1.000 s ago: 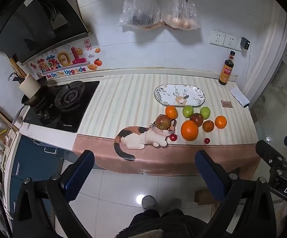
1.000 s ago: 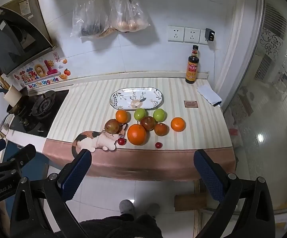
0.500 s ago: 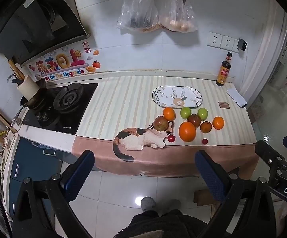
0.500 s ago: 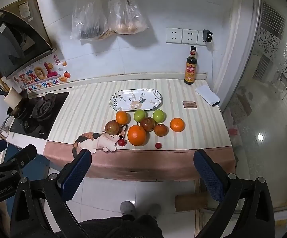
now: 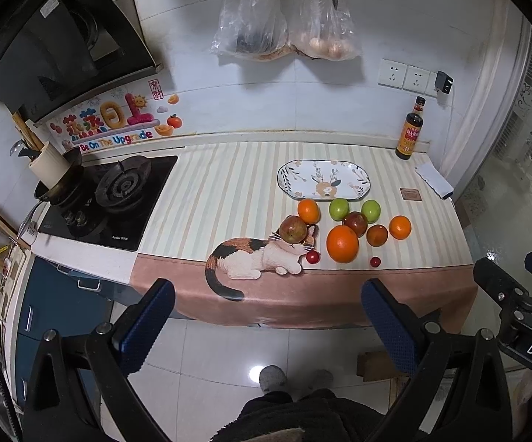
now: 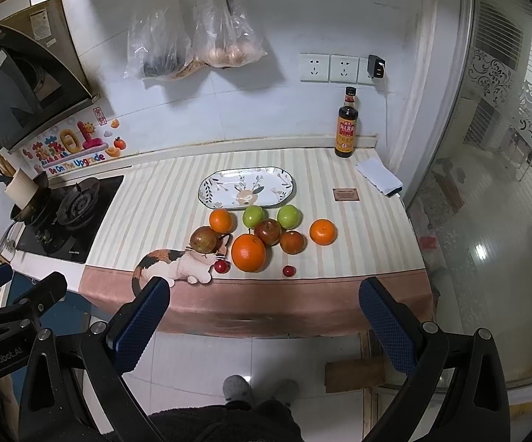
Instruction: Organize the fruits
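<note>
Mid-frame you have four oranges (image 6: 248,252), two green apples (image 6: 253,216), three red apples (image 6: 268,231), two cherries (image 6: 288,270); your left gripper (image 5: 267,328) and right gripper (image 6: 264,326) gape wide, empty.

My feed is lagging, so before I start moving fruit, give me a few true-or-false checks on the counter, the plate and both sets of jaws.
1. The patterned plate holds no fruit. True.
2. The left gripper is shut on an orange. False: its jaws stand wide open and hold nothing, off the counter's front edge.
3. Two green apples lie just in front of the plate. True.
4. The big orange sits on the stove. False: it lies on the striped mat among the other fruit.
5. The right gripper is open. True.
6. The sauce bottle lies on its side. False: it stands upright by the wall.
</note>
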`<state>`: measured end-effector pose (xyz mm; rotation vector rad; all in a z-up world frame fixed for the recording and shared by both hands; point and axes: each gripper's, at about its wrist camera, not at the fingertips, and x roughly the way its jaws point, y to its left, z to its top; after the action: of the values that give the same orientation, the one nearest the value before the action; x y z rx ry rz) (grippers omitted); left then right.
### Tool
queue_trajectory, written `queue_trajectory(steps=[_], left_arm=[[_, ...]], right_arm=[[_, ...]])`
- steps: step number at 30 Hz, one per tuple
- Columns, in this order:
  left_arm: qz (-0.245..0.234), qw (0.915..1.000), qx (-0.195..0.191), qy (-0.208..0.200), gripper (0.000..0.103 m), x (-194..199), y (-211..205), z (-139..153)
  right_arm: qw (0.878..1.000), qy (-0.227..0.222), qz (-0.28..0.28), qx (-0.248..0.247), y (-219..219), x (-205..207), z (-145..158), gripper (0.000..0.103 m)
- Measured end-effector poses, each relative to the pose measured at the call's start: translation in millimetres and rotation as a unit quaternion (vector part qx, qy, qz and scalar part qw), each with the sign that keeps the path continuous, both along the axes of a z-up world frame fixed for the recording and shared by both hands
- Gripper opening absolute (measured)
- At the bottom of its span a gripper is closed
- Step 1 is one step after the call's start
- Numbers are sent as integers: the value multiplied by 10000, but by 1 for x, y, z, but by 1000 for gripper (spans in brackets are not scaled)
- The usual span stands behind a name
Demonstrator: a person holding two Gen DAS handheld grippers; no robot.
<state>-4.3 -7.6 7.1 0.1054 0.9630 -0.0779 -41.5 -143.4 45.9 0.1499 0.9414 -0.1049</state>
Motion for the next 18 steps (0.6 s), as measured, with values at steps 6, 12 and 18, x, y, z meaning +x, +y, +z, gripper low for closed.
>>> queue_trajectory(steps=[6, 12, 18], left_arm=[[-4, 10000, 2, -2, 103, 0, -1, 1], [-7, 10000, -8, -2, 103, 1, -2, 3], [-45, 10000, 14, 1, 103, 4, -5, 7]], right_arm=[[10000, -7, 0, 0, 0, 0, 0, 103], [10000, 8, 14, 5, -2, -1, 1, 103], [10000, 0, 15, 9, -2, -1, 1, 103]])
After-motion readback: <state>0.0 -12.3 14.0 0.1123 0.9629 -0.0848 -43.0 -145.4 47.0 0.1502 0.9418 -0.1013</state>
